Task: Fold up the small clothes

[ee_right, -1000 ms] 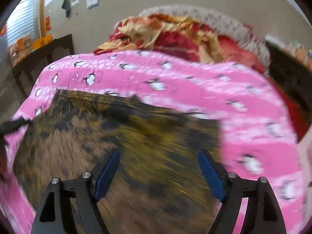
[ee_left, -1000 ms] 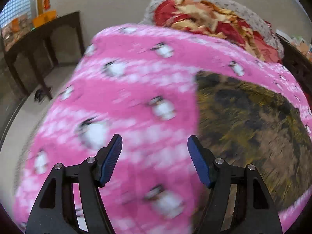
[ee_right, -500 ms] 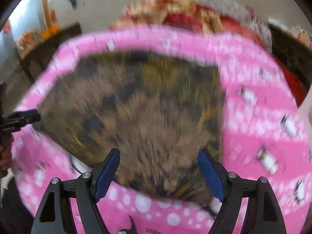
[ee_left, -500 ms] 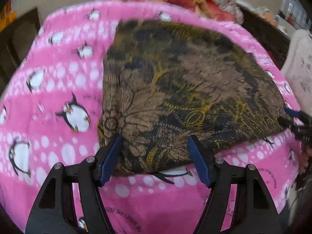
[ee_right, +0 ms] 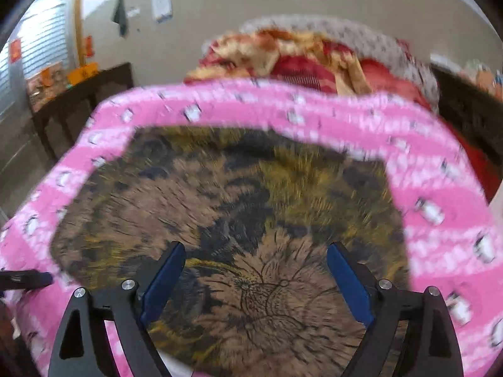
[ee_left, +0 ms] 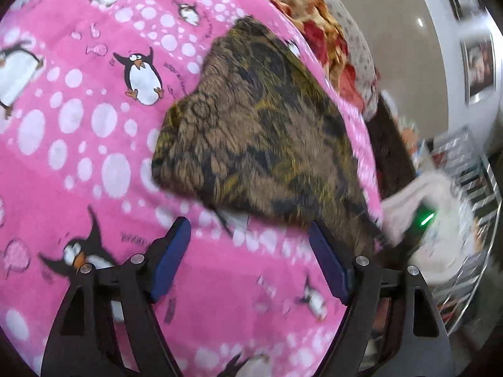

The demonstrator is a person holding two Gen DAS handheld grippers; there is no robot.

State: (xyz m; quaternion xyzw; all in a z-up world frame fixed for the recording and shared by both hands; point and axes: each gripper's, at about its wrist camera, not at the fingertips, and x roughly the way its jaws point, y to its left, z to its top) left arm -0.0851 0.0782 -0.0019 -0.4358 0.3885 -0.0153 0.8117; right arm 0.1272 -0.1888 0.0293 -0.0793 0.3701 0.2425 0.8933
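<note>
A brown cloth with a black and yellow floral print [ee_left: 261,144] lies flat on the pink penguin blanket [ee_left: 78,125]. My left gripper [ee_left: 250,251] is open and empty, over the blanket just off the cloth's near edge. In the right wrist view the same cloth [ee_right: 239,207] fills the middle, and my right gripper [ee_right: 256,279] is open and empty above its near part. The left gripper's tip [ee_right: 25,278] shows at the cloth's left edge in that view.
A red and gold bedding pile [ee_right: 298,59] lies beyond the blanket [ee_right: 440,194]. A dark wooden table [ee_right: 78,94] stands at the left by the wall. A white cloth [ee_left: 433,207] and a wire rack [ee_left: 478,194] are at the right.
The left gripper has swung to the left, so the cloth now sits up and right of it. The right gripper has moved in over the cloth's near part. Both stay open.
</note>
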